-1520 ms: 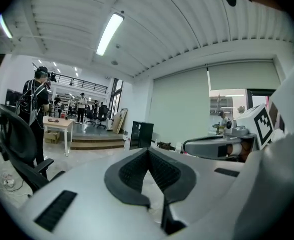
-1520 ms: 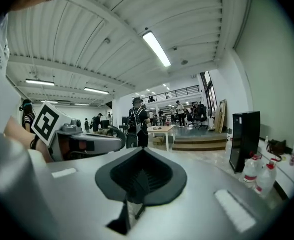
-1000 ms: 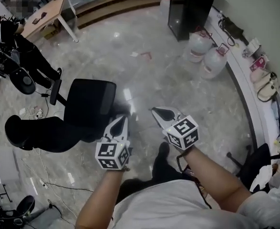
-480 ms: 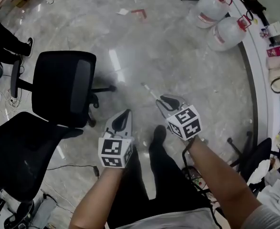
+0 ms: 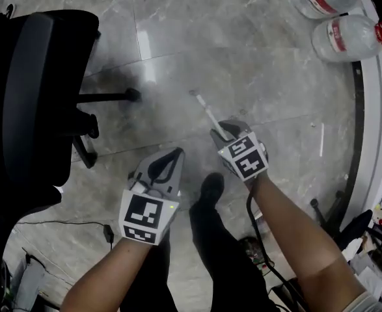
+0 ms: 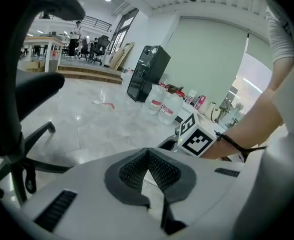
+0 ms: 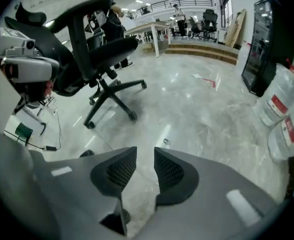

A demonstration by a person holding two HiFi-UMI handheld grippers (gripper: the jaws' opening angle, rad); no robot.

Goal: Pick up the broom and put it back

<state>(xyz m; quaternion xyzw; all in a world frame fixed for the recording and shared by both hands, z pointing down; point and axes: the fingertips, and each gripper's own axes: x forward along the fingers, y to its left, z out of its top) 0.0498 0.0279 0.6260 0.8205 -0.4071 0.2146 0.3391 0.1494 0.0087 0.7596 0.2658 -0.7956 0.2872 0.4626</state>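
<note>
1. Grey-bodied R gripper [image 5: 226,130]: jaws apart & opening. Gap btwn the black ribbed pads [image 7: 117,170] is clear, only floor seen thru it. It grasps nothing.
2. R tips sit at the near end of the broom handle [image 5: 206,109], a thin white rod lying flat on the marble floor [image 5: 275,77]. Touching or just above it: can't tell. The rod runs away from the tips toward the floor's far side, angled a bit left. Broom head not seen.
3. L gripper [image 6: 147,154]: clenched, tips meeting w/ a small wedge gap behind them, empty. It hovers over bare floor, left of the rod & apart from it.
4. Person's dark shoe [image 5: 210,188] is on the floor btwn the two grippers, nearer the body.
5. Black office chair [image 5: 38,90] is at the floor's left side. Its wheeled base legs reach toward the rod's far end but stay apart from it. It's the nearest obstacle, on the L side.
6. Two clear water jugs [image 5: 347,36] w/ red labels are at the floor's far right edge, against the curved white ledge [image 5: 376,142], well apart from the rod.
7. Black cable + plug [image 5: 107,233] lie on the floor by the L forearm.
8. Tall black cabinet [image 6: 148,74] stands just beyond the jugs.
</note>
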